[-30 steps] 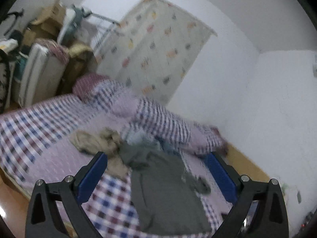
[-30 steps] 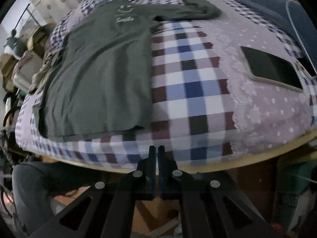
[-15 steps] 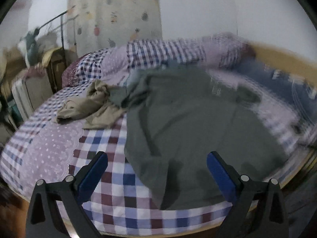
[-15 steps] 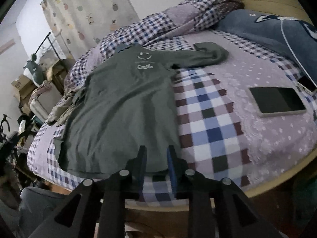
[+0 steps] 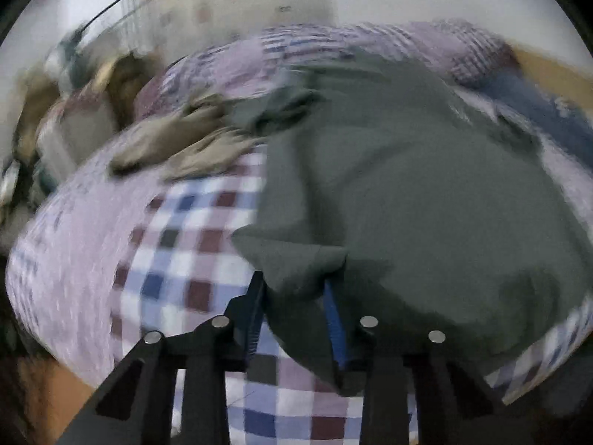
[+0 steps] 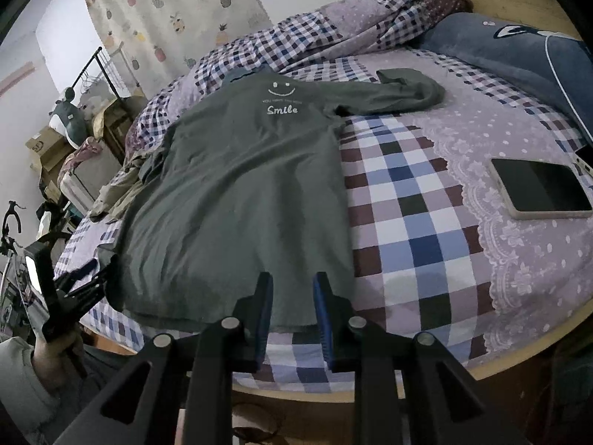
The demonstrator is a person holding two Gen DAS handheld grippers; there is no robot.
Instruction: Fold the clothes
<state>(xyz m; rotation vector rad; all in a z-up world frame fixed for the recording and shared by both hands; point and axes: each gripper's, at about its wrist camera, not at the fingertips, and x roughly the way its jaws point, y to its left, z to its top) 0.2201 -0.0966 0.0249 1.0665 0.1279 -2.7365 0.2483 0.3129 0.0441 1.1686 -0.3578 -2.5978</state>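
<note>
Closing the left gripper [image 5: 294,296] on a bunched hem corner of the green "Smile" shirt [image 6: 237,185], right gripper [image 6: 292,296] narrowly parted over the hem's other end, shirt spread flat on the checked bedsheet [image 6: 415,222], crumpled beige garment [image 5: 178,144] beside it, tablet [image 6: 541,189] well apart.

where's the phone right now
In the right wrist view the phone lies face up on the lilac lace-edged bedspread at the right side of the bed, beyond the checked panel from the green shirt and below the blue pillow.
</note>
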